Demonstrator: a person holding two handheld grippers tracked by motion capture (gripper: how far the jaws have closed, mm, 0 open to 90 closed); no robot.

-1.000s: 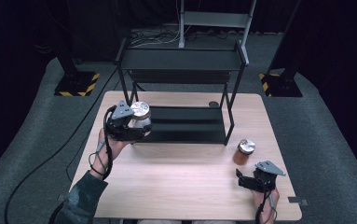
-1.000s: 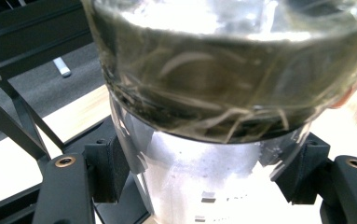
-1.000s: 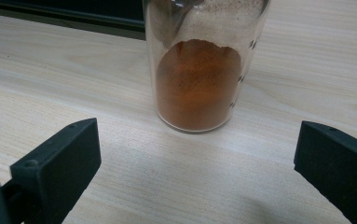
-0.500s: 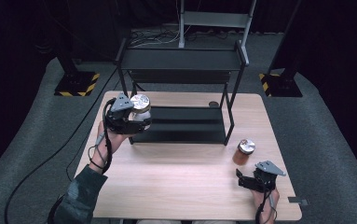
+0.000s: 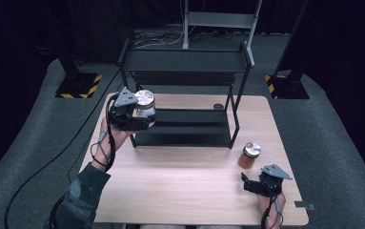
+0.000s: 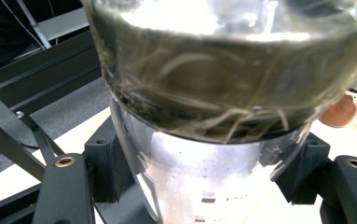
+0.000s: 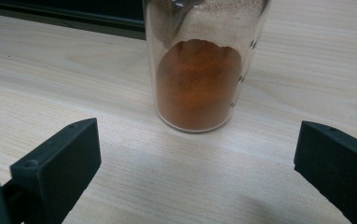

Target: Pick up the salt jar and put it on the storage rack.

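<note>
**Jar lifted toward the rack**

The left hand-held gripper (image 5: 139, 114) pinches a clear jar (image 5: 145, 106) with a metal lid, its jaws pressed against the glass. Over the last second it has carried the jar up and away from the desk's (image 5: 189, 191) left edge, and now holds it in the air at the left end of the black rack (image 5: 185, 62). Likely a shelf placement is next. The right hand-held gripper (image 5: 252, 183) rests spread near the desk's right front corner, just short of the spice jar (image 5: 249, 154).
</note>
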